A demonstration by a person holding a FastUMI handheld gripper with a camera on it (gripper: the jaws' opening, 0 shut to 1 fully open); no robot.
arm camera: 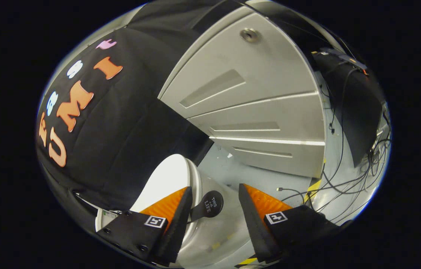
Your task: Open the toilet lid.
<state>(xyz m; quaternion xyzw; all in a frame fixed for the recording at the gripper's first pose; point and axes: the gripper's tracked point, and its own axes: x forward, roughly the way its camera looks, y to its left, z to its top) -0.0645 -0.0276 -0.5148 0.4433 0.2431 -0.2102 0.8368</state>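
The toilet's white lid (165, 179) lies just beyond my left finger (180, 209), which hides part of it. A round black pull tab (210, 204) sticks out from the lid's rim into the gap between my fingers, close to the left one. The grey bowl (214, 231) shows below the tab, between the fingers. My gripper (214, 187) is open, its jaws wide apart, and the right finger (249, 213) is clear of the tab. The whole view is rolled sideways, so I cannot tell how far the lid stands from the bowl.
A grey panelled door (251, 104) stands beyond the toilet. Black cloth (121, 142) hangs beside the lid. Loose cables (345, 179) and yellow-black tape (313, 186) run over the grey floor past my right finger.
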